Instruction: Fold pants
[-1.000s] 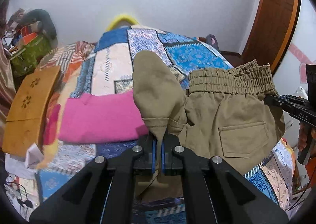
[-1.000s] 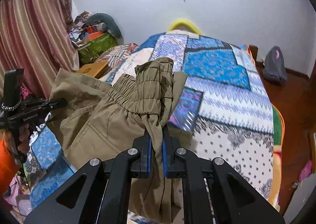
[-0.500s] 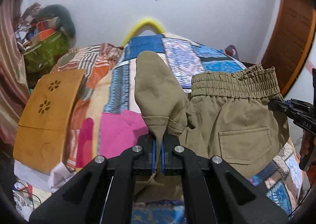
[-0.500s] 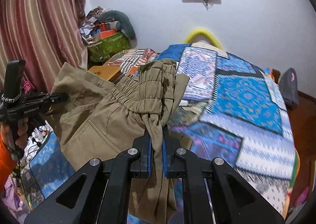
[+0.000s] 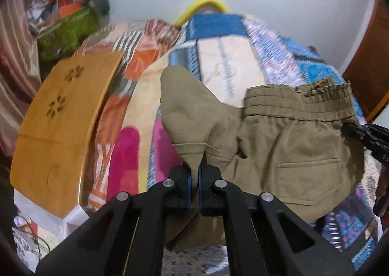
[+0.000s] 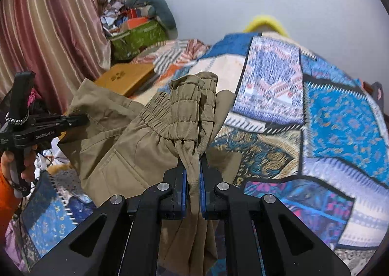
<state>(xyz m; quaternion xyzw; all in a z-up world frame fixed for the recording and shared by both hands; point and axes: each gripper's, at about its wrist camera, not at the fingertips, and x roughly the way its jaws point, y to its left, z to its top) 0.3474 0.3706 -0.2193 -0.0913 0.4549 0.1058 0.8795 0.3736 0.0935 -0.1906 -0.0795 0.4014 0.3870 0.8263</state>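
Khaki pants [image 5: 287, 151] hang in the air over the patchwork bed's [image 6: 316, 110] near edge, the left gripper [image 5: 194, 173] clamped on a hem and the right gripper [image 6: 193, 176] clamped on the waistband; uneven lowering could bunch them.

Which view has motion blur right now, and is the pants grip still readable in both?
Left wrist: quilt and box smeared by motion blur, fisheye bends the edges; left gripper stays sharp, shut on pants. Right wrist: milder blur on the quilt, right gripper crisp, shut on the waistband. Lighting even, no glare in either.
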